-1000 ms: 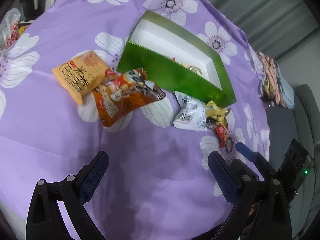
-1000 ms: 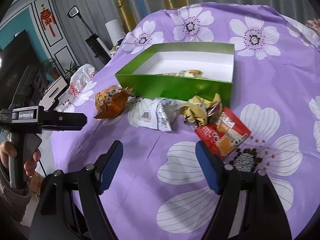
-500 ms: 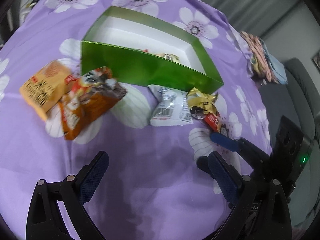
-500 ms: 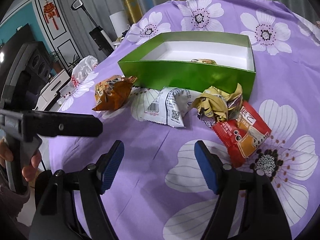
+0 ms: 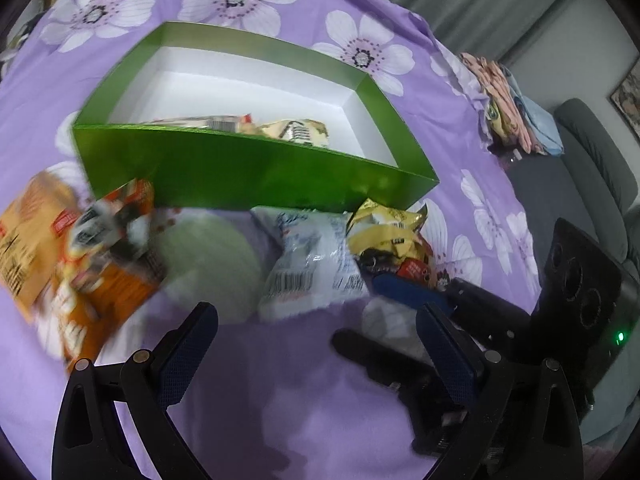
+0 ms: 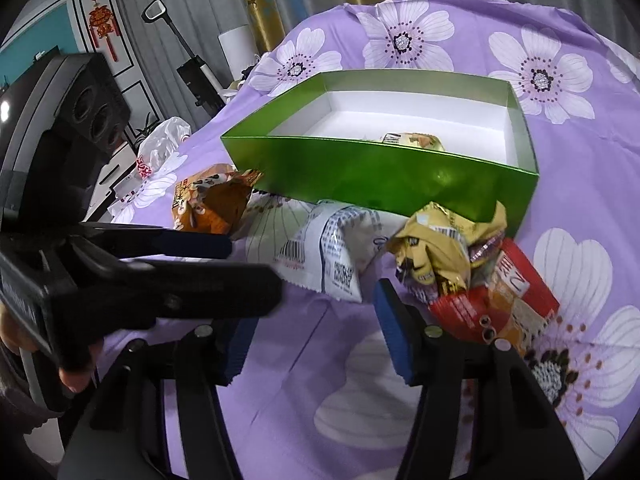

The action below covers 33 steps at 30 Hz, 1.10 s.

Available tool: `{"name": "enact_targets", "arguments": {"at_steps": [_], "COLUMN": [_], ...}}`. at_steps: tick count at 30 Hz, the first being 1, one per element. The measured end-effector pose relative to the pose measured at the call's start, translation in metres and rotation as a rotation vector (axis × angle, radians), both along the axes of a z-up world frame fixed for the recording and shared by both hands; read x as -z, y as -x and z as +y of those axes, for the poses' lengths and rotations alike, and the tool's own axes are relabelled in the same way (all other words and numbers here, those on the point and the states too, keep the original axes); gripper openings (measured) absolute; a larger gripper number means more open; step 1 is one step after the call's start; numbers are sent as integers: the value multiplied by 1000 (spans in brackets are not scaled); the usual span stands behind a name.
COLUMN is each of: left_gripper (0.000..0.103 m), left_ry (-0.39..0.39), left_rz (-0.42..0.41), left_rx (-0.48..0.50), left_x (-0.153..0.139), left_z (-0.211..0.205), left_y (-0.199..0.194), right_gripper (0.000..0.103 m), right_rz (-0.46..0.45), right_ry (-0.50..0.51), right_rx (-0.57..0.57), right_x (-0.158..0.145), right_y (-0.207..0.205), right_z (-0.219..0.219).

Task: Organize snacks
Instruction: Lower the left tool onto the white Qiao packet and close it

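Observation:
A green box (image 5: 248, 176) (image 6: 380, 176) with white inside stands on the purple flowered cloth and holds a few packets (image 5: 292, 132). In front of it lie a white packet (image 5: 312, 264) (image 6: 332, 256), a crumpled yellow packet (image 5: 384, 236) (image 6: 436, 248), a red packet (image 6: 496, 300), and an orange packet (image 5: 100, 248) (image 6: 212, 204). My left gripper (image 5: 316, 320) (image 6: 256, 268) is open just short of the white packet. My right gripper (image 6: 312, 320) (image 5: 356, 310) sits before the white and yellow packets. Its jaws are closing with nothing between them.
A yellow-orange packet (image 5: 24, 240) lies at the far left beside the orange one. Folded clothes (image 5: 508, 108) sit at the cloth's far edge near a grey sofa (image 5: 592, 168). A white plastic bag (image 6: 160, 148) lies past the cloth's left edge. A hand (image 6: 76, 376) holds the left gripper.
Both grippers have come closer to the snacks in front of the box. The right jaws have narrowed. The left gripper rolled and now reaches across the right wrist view.

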<state>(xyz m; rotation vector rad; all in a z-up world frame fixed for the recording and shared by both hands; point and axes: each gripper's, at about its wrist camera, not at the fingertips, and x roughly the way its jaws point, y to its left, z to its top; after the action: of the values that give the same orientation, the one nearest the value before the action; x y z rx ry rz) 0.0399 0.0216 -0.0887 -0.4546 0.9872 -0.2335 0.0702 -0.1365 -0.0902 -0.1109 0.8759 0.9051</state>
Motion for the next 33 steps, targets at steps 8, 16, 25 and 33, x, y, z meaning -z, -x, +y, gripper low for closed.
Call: {"name": "enact_targets", "arguments": {"at_steps": [8,16,25,33], "left_gripper": [95,57,52,53], "left_ry": [36,76,91,72], "left_rz": [13,47,39,-12], "left_rx": [0,-9,-33,-38], "left_x": [12,22,16,-14], "left_z": [-1,6,11,3], "left_y": [-27,-28,-15,16], "right_gripper": [51,33,27,27], "right_rz": [20,57,60,10], "right_ry": [-17,13,-13,-40], "right_rx": [5,-31,-81,-125], "right_x": [5,14,6,-24], "right_y": [-12,-19,-7,23], "right_z": [9,17,15,9]}}
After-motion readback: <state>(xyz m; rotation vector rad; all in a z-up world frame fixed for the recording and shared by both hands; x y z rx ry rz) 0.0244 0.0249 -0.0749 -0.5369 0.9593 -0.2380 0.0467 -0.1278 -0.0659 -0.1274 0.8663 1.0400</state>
